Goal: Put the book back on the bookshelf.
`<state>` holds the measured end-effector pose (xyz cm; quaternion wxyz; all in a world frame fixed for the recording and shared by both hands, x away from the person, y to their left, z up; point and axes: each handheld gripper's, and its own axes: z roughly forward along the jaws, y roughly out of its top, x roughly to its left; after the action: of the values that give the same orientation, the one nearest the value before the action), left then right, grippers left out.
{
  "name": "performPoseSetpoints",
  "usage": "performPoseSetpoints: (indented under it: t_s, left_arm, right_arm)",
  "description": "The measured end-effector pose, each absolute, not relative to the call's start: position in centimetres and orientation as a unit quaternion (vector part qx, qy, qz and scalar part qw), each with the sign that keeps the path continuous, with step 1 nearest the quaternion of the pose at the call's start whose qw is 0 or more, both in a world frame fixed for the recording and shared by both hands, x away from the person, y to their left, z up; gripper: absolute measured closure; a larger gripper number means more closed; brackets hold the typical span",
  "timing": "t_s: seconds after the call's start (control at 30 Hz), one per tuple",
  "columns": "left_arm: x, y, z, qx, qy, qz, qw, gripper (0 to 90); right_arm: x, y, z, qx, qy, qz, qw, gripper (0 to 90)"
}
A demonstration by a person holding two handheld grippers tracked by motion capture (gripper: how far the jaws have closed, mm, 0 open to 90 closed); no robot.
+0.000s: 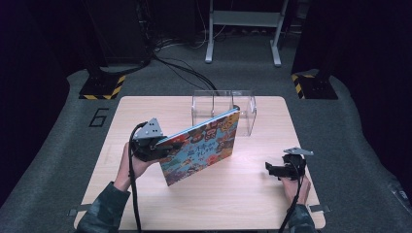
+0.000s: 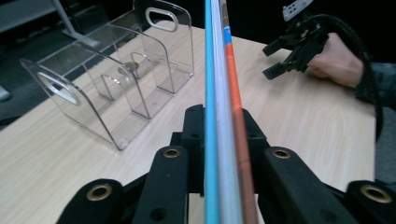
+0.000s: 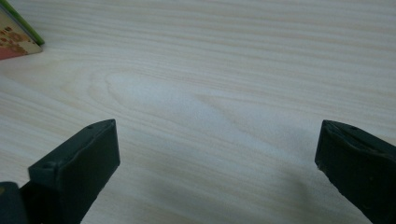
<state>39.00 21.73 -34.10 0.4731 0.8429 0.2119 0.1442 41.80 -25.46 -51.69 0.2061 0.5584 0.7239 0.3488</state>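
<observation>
One picture book (image 1: pixel 201 148) stood tilted on its near corner at the middle of the pale wooden table (image 1: pixel 243 194), clenched at its left edge by the left gripper (image 1: pixel 163 145). One clear acrylic organizer (image 1: pixel 223 111) with dividers sat just behind it at the far edge. The right gripper (image 1: pixel 274 170) hovered near the right side, jaws spread wide around nothing. Grey carpet, cables and a metal stand's legs lay beyond in a dark room. The book's cover lettering was too small to read.

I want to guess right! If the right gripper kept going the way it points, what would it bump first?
Probably the bare wooden table: the open right gripper looks down at it, with the colourful book off to one side.
</observation>
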Motion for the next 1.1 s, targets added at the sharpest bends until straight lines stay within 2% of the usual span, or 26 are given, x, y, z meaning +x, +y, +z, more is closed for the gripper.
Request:
performPoseSetpoints:
  t_s: [0.17,0.5,1.1]
  left_arm:
    - [39.1,21.7,-34.1,0.839,0.228,0.127,0.478,80.6]
    - [39.9,21.2,-32.1,0.835,0.236,0.128,0.48,81.0]
    - [40.8,21.6,-28.4,0.82,0.248,0.16,0.49,81.0]
  right_arm:
    - [41.9,-25.9,-52.6,0.562,0.722,0.349,0.205,0.0]
    - [41.8,-26.5,-52.6,0.572,0.708,0.368,0.193,0.0]
    - [41.9,-26.4,-52.6,0.568,0.709,0.37,0.194,0.0]
